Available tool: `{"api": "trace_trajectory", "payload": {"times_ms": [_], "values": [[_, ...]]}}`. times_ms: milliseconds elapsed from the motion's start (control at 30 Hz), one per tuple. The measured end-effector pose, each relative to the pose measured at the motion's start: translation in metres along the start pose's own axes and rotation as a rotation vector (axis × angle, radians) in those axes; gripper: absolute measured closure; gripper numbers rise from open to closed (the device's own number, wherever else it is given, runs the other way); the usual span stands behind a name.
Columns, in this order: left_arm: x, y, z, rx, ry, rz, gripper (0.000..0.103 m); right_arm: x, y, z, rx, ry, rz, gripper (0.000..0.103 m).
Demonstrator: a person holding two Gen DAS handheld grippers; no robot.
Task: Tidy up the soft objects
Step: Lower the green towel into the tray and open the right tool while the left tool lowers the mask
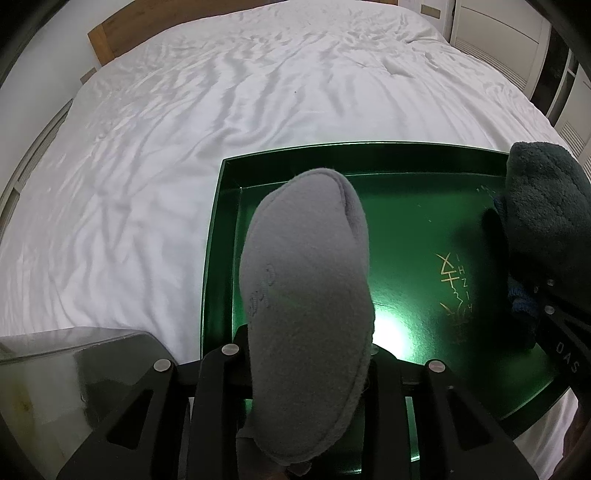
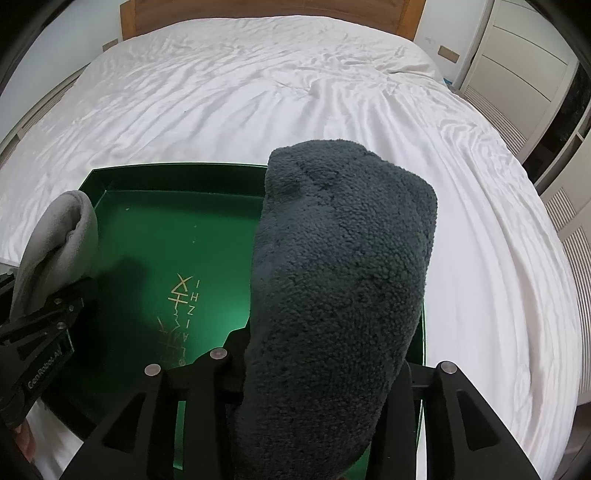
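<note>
Nearest the left wrist camera, the left gripper has its fingers narrow around the lower end of a grey fleece roll, which stands up between them and leans over the left half of the green tray; whether the pads still press the fleece I cannot tell, as the cloth hides them. The roll appears to be gripped by its end so that the loose bulk goes into the tray first and the fingers stay clear of the rim. In the right wrist view the right gripper has its fingers set somewhat wider about the lower end of a dark teal terry roll, thicker than the grey one, which would explain the broader gap; here too the contact is hidden by the cloth. This roll hangs over the right half of the tray, just beside the right wall. The two rolls are kept apart, one to each side, likely so they end up side by side rather than stacked. Between them the tray floor is bare and glossy, showing a gold logo. The tray lies on the white bed near its foot, the wrinkled sheet giving a soft, slightly uneven base. Farthest off stands the wooden headboard, with pale cabinet doors to the right.
</note>
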State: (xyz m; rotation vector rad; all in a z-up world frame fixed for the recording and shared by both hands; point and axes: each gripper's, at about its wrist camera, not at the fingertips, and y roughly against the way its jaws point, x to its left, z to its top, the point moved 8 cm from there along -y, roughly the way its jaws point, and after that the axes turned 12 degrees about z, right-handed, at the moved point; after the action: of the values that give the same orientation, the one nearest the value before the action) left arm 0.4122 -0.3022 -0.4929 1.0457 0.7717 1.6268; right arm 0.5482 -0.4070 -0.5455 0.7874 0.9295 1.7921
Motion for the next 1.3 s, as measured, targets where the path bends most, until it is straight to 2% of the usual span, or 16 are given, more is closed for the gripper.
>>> {"api": "trace_trajectory", "payload": {"times_ms": [133, 333, 367, 433, 567, 633, 700, 767, 1000, 1167, 1300], "values": [[0.001, -0.001, 0.001, -0.005, 0.002, 0.009, 0.075, 0.001, 0.003, 0.0, 0.0, 0.007, 0.0, 0.063], [0.002, -0.001, 0.002, -0.01, 0.004, 0.019, 0.07, -0.001, 0.004, -0.001, 0.005, 0.002, 0.004, 0.052], [0.002, -0.001, 0.002, -0.01, 0.006, 0.018, 0.068, -0.002, 0.004, -0.001, 0.007, 0.002, 0.004, 0.048], [0.002, 0.0, 0.001, -0.008, 0.007, 0.017, 0.064, -0.002, 0.004, -0.002, 0.006, 0.002, 0.002, 0.046], [0.003, 0.0, 0.002, -0.005, 0.009, 0.019, 0.063, -0.002, 0.006, -0.002, 0.003, -0.003, 0.007, 0.033], [0.003, 0.0, 0.002, -0.009, 0.006, 0.019, 0.062, -0.001, 0.008, -0.002, -0.002, -0.002, 0.009, 0.032], [0.002, 0.002, 0.004, -0.017, 0.005, 0.02, 0.062, -0.001, 0.011, -0.001, -0.01, 0.001, 0.007, 0.024], [0.002, 0.005, 0.006, -0.027, 0.005, 0.021, 0.062, -0.001, 0.014, 0.0, -0.02, 0.001, 0.006, 0.022], [0.005, 0.018, 0.015, -0.07, 0.011, 0.03, 0.051, 0.0, 0.024, 0.002, -0.049, -0.002, 0.016, 0.009], [0.009, 0.028, 0.023, -0.102, 0.022, 0.046, 0.045, 0.001, 0.032, 0.005, -0.07, 0.003, 0.012, 0.005], [0.009, 0.034, 0.025, -0.112, 0.027, 0.045, 0.045, 0.001, 0.041, 0.009, -0.092, 0.012, 0.005, 0.002]]}}
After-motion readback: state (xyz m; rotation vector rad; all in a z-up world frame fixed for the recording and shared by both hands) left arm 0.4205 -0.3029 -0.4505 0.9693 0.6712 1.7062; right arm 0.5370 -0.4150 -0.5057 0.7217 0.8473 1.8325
